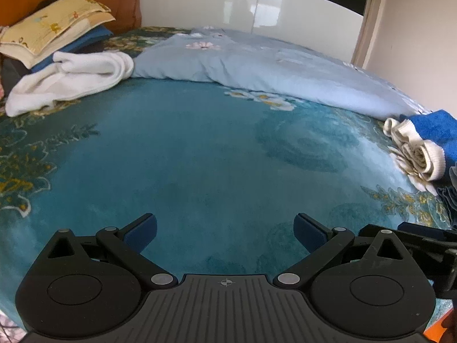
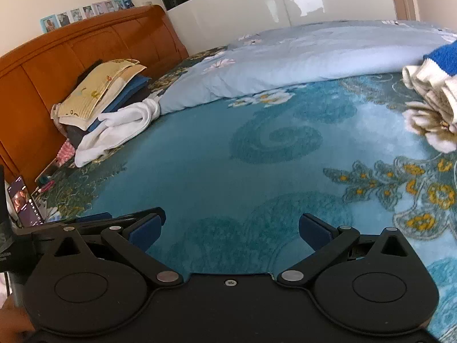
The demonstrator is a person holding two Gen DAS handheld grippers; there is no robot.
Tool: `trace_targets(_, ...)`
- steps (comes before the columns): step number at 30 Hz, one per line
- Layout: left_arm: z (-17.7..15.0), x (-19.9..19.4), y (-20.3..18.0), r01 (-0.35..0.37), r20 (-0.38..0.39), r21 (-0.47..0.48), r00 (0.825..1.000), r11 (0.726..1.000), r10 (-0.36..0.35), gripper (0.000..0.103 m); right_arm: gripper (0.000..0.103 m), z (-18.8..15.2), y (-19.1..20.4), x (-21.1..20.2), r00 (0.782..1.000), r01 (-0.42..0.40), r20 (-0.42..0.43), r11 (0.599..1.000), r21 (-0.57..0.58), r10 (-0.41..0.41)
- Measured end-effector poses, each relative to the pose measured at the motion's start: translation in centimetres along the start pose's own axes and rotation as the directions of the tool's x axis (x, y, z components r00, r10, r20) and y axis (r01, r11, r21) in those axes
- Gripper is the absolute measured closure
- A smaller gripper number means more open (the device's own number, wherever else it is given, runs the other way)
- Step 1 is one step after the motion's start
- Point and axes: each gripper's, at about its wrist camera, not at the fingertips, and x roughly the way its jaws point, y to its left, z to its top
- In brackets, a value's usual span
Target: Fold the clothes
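Clothes: none held. Left gripper and right gripper hover side by side over the teal bedspread, fingers spread wide, empty. Farther off, a white garment lies crumpled at left near the headboard; a rolled cream-and-blue garment at right; a pale blue quilt beyond.

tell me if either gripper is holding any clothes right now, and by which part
Nothing is held. The left gripper and right gripper are both open over the teal bedspread, with no cloth between the fingers.
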Motion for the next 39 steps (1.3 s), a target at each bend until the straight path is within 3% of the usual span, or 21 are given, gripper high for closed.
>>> trace_targets(21,-1.2,-1.2,-0.7,-0.074,0.067,0.073,0.995,0.995,0.069,0.0,0.001,-0.8,0.7,-0.9,1.0,0.007,0.007,0.999,-0.043,-0.006)
trace_targets(33,-1.4,-2.0,-0.1,-0.036,0.114,0.045,0.993,0.998,0.03,0.0,0.001,-1.1,1.0,-1.5,1.0,-0.003,0.014,0.998,-0.066,0.004)
trace_targets(39,-1.5,-2.2,-0.4,-0.08,0.139,0.067,0.988,0.995,0.07,0.0,0.001,-1.2,1.3,-1.6,1.0,-0.006,0.017,0.996,-0.088,0.007)
